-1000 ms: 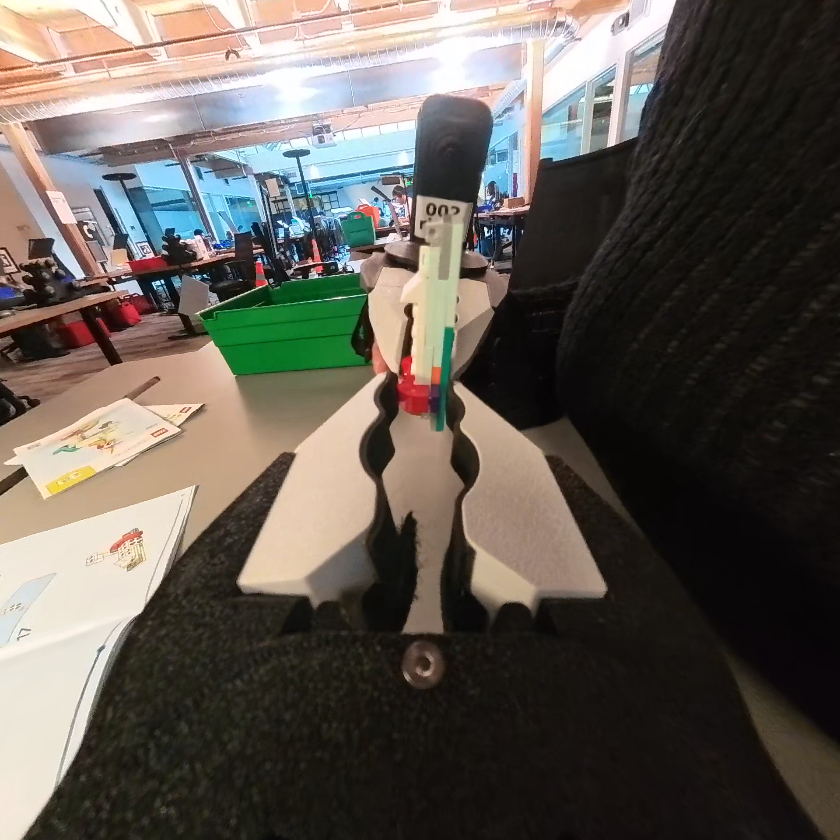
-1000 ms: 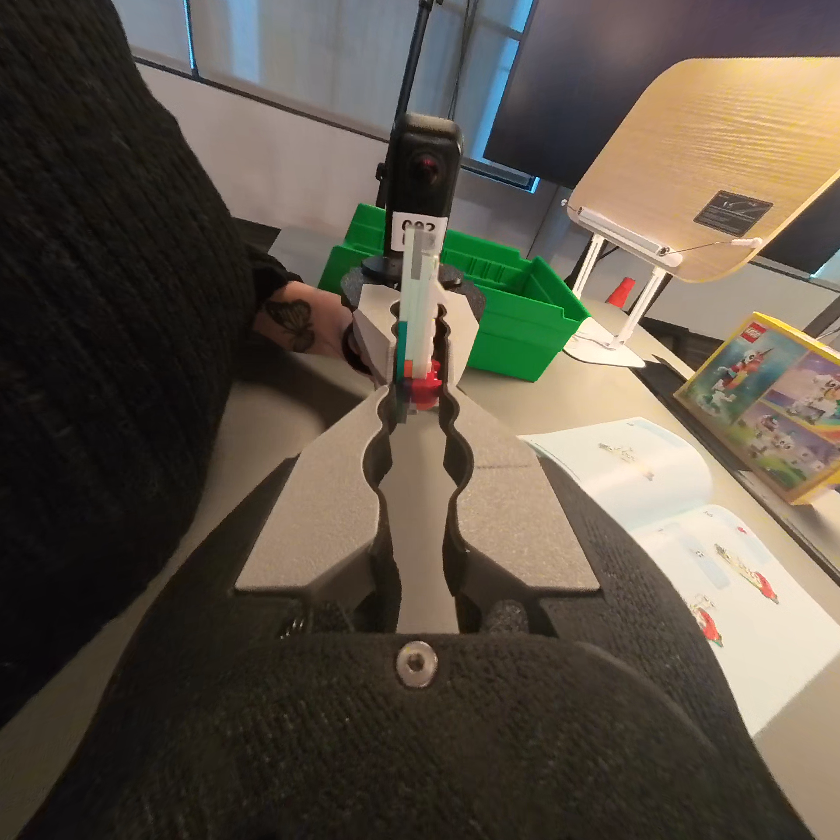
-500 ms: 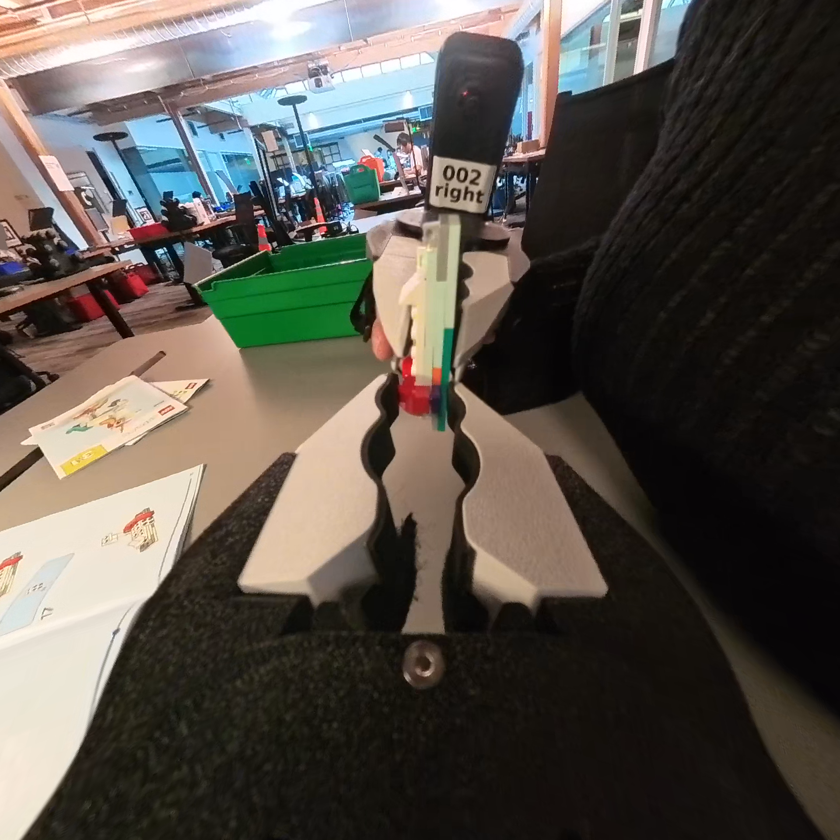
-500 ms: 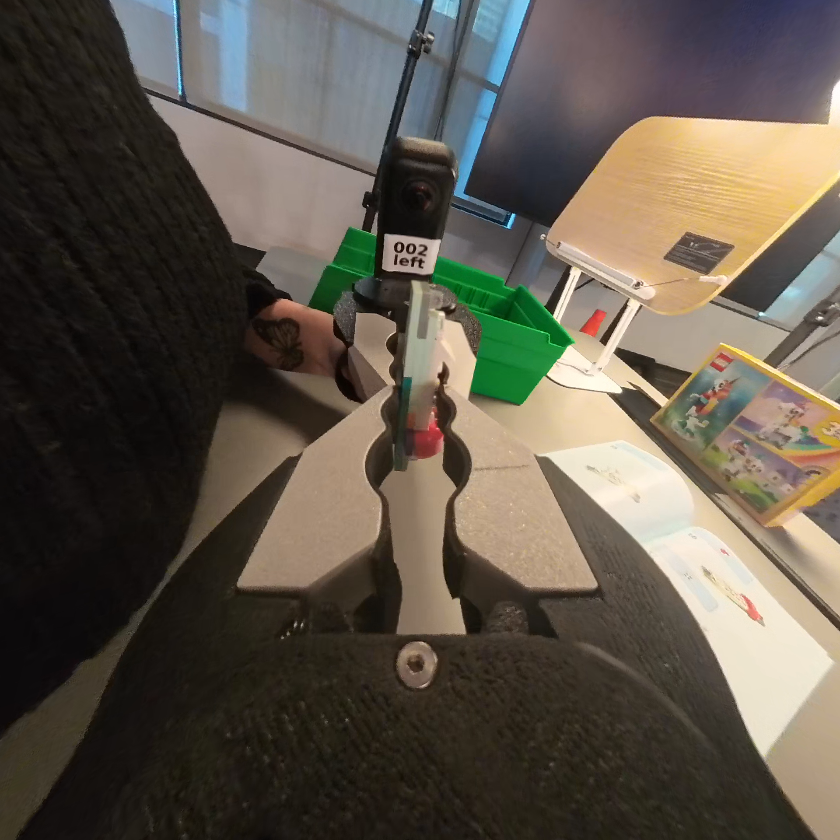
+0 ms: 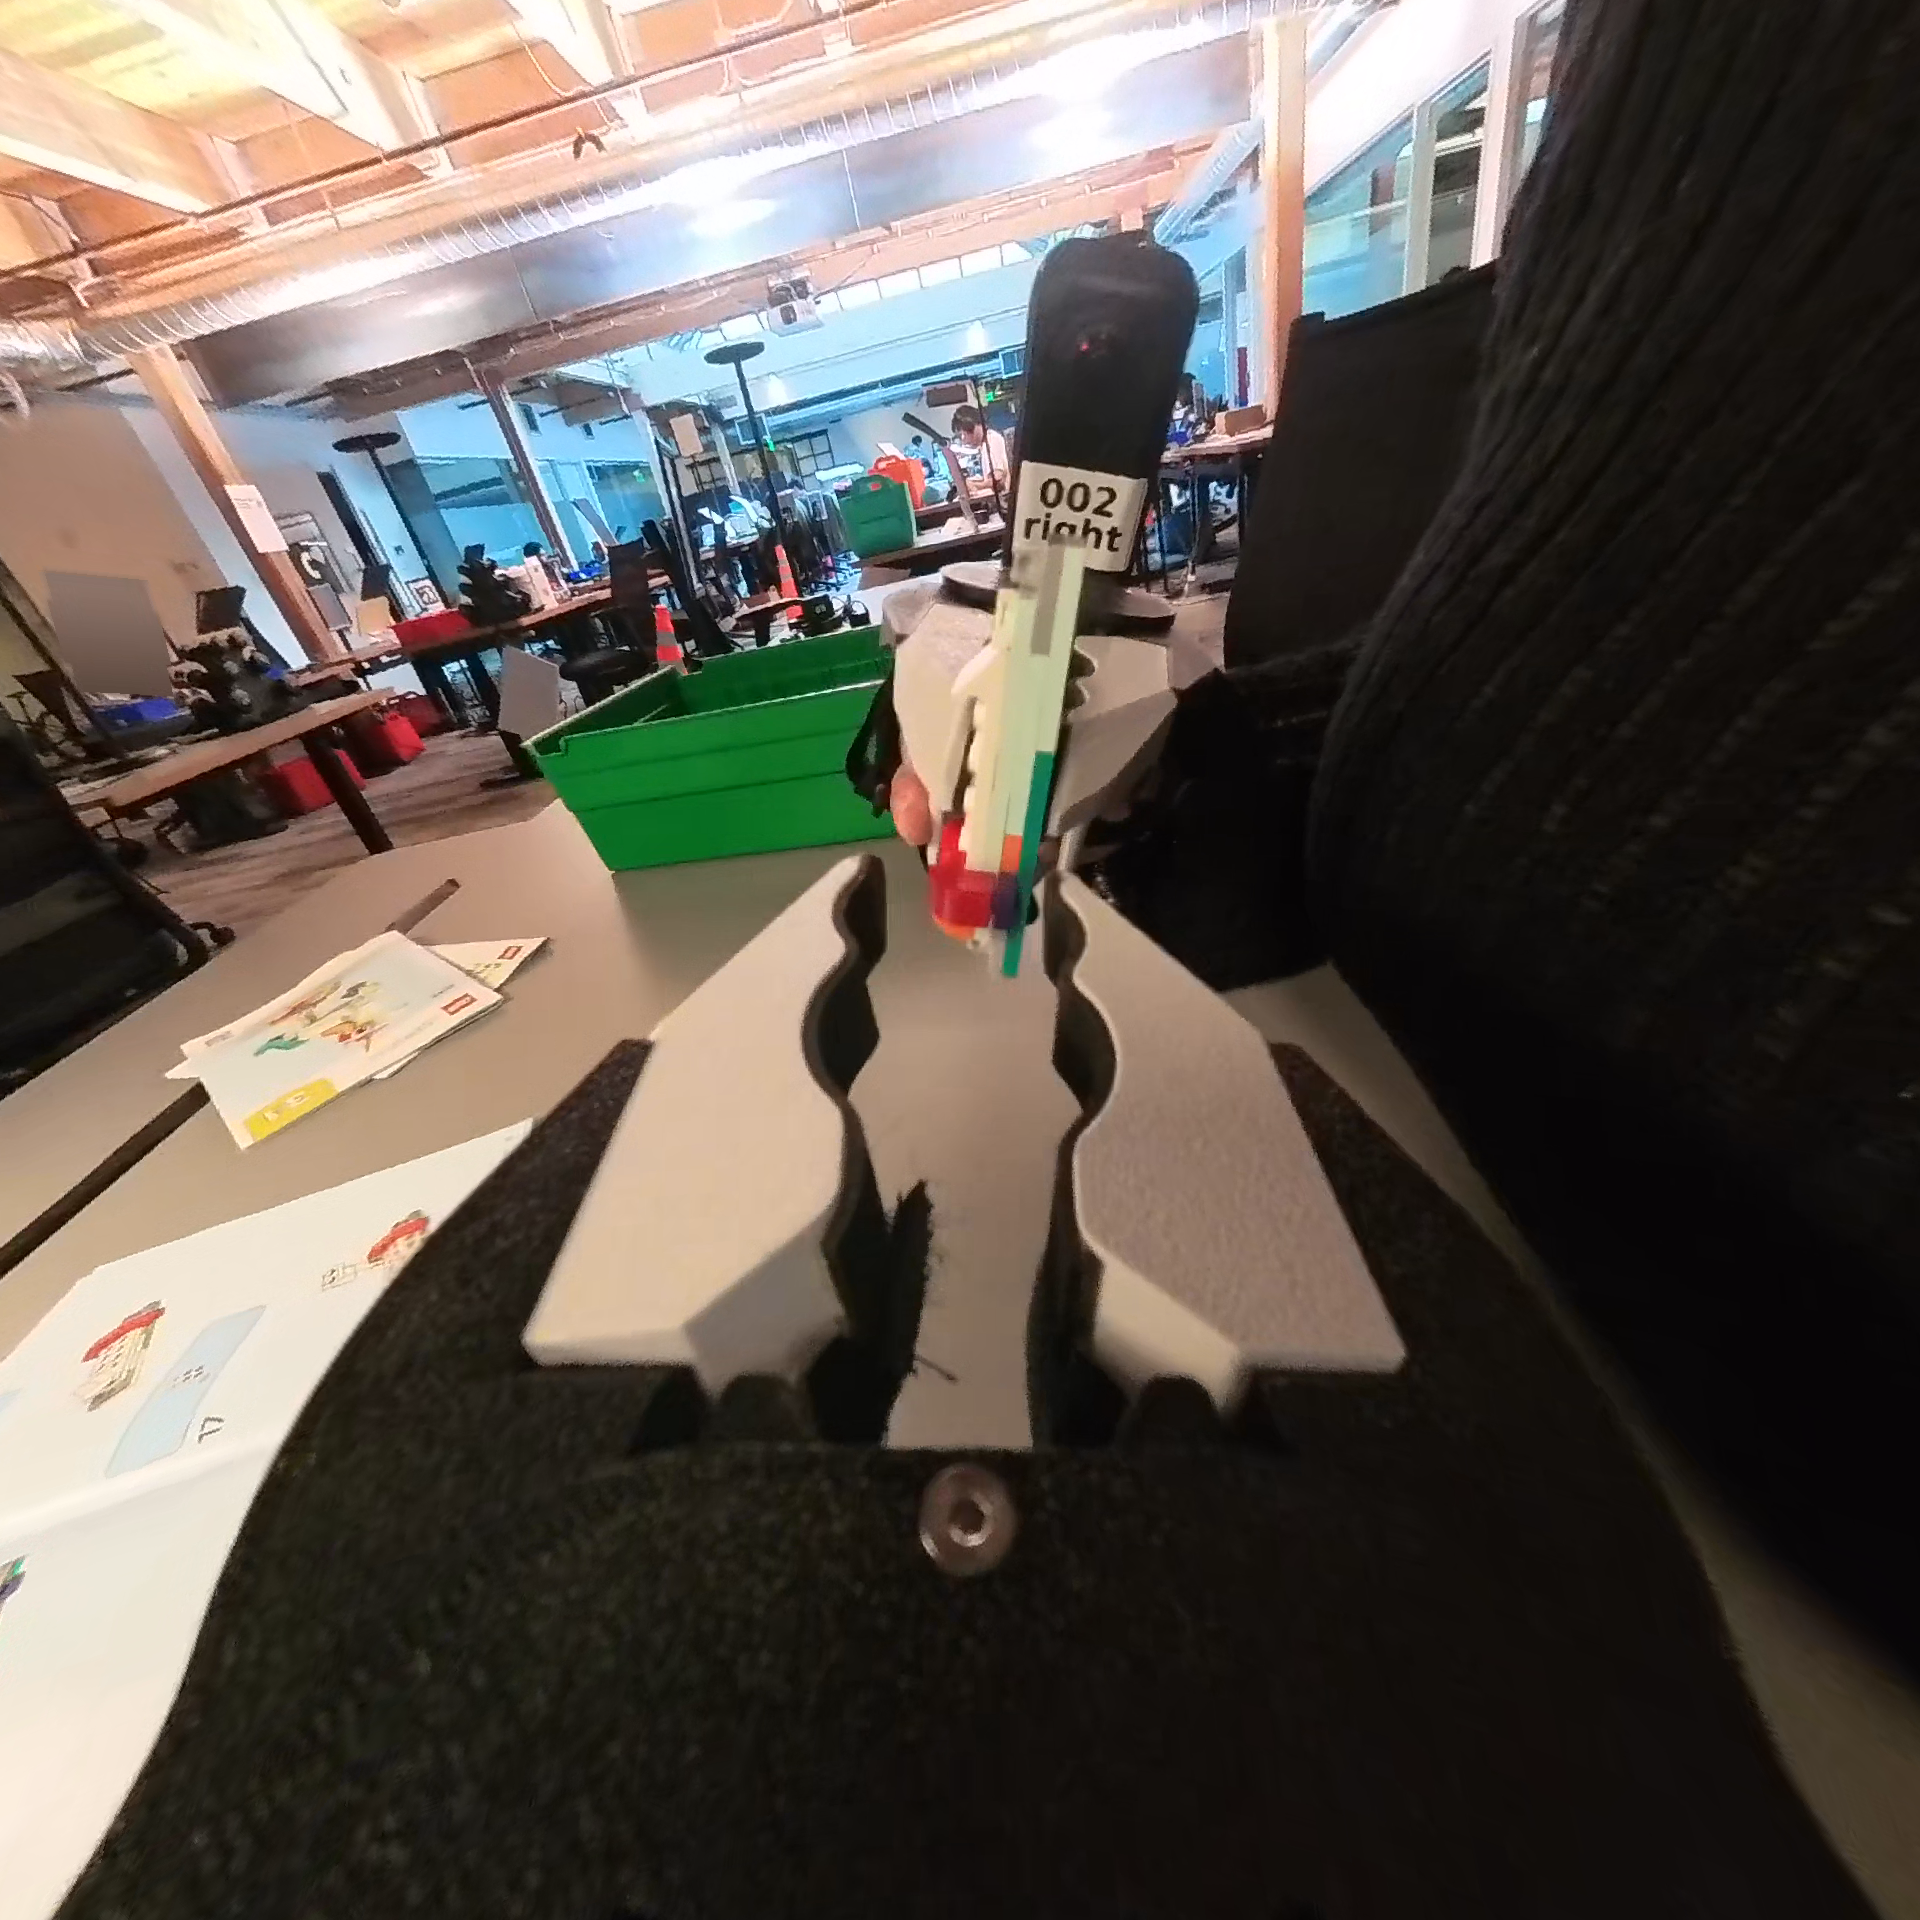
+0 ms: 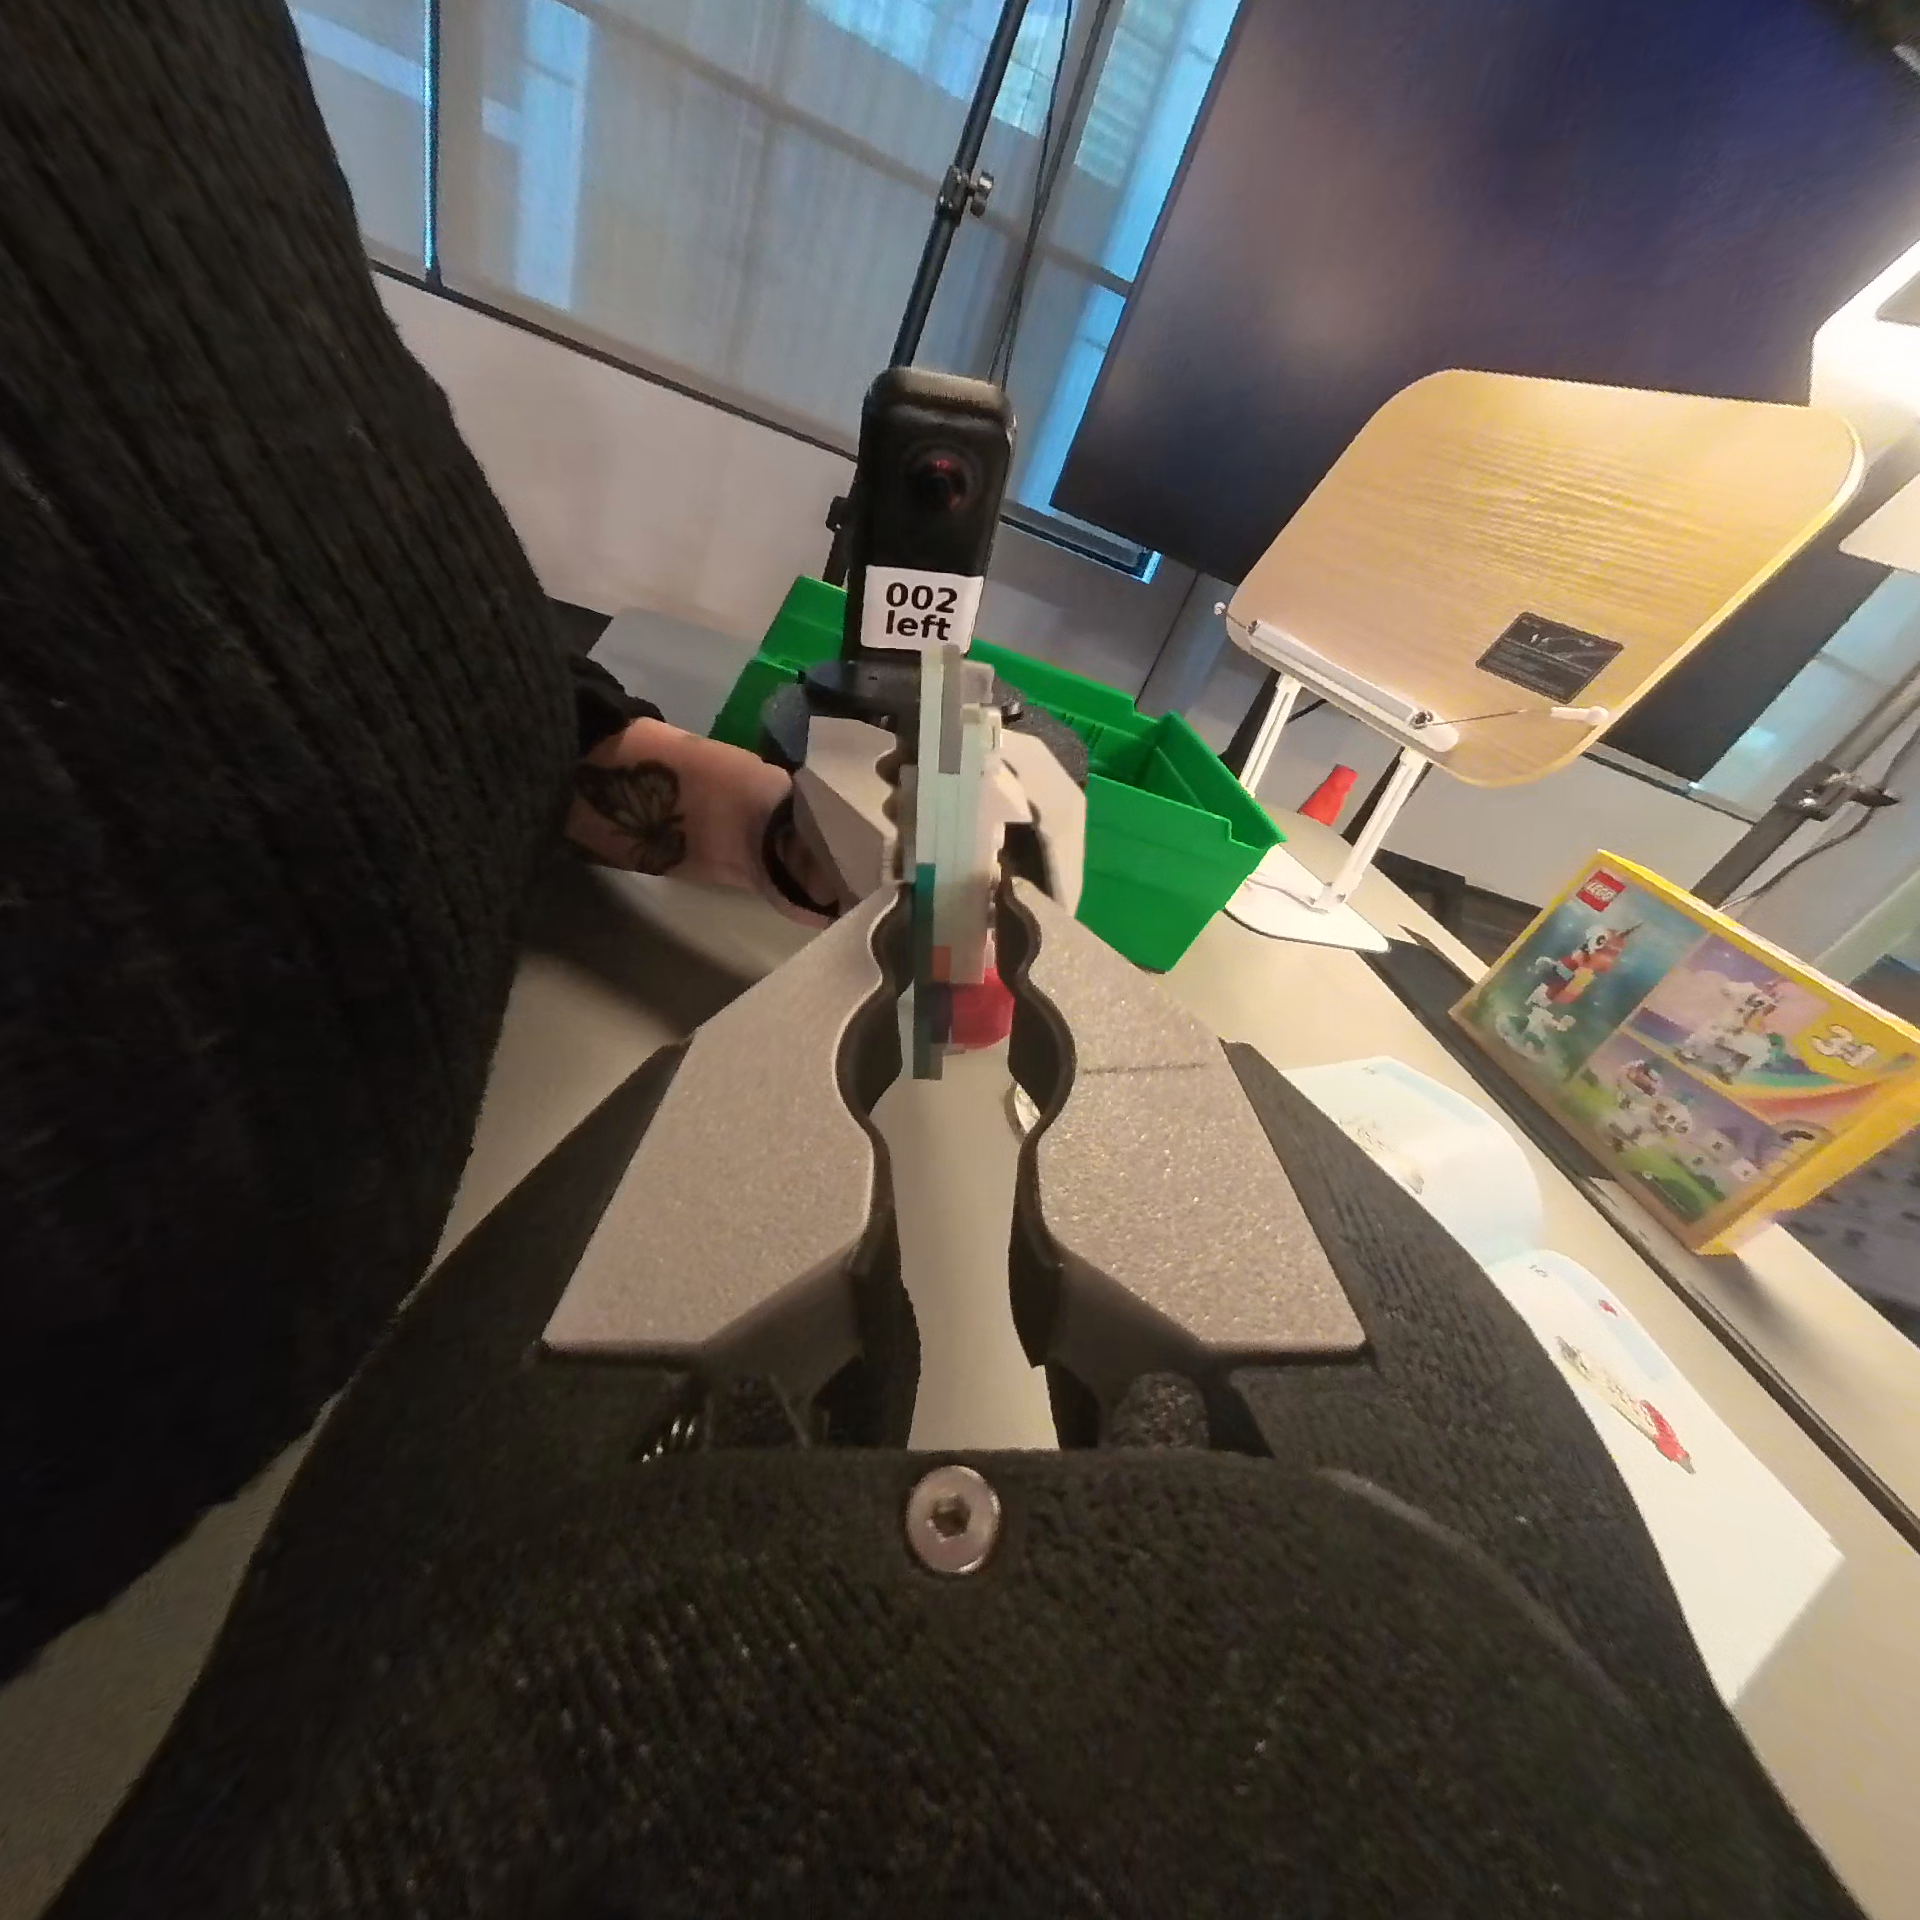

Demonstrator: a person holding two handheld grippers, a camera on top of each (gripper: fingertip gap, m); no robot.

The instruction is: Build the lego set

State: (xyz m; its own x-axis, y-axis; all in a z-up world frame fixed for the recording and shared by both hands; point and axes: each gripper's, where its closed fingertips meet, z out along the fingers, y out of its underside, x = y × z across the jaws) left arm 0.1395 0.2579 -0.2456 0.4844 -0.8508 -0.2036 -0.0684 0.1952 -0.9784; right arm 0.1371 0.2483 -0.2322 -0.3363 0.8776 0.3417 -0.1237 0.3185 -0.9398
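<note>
A flat Lego build (image 5: pixel 1013 748) stands on edge between my two grippers, which face each other above the grey table (image 5: pixel 644 935). It is mostly white, with a teal plate, a grey top and a red piece at its lower end. In the right wrist view the build (image 6: pixel 951 831) sits between my right gripper's (image 6: pixel 951 899) fingers, which are shut on its lower part. My left gripper (image 5: pixel 964 878) is open, with a gap on each side of the build's lower end.
A green bin (image 5: pixel 717 769) stands behind the grippers. Instruction booklets (image 5: pixel 343 1029) lie to the left and an open one (image 6: pixel 1434 1143) to the right. A yellow Lego box (image 6: pixel 1704 1039) and a wooden book stand (image 6: pixel 1538 561) are at the right. A black sleeve (image 6: pixel 208 727) is close by. My two grippers' fingertips are within a few centimetres of each other.
My left gripper's jaws have spread a little and no longer pinch the build. The right gripper has kept its hold, and both have tilted slightly.
</note>
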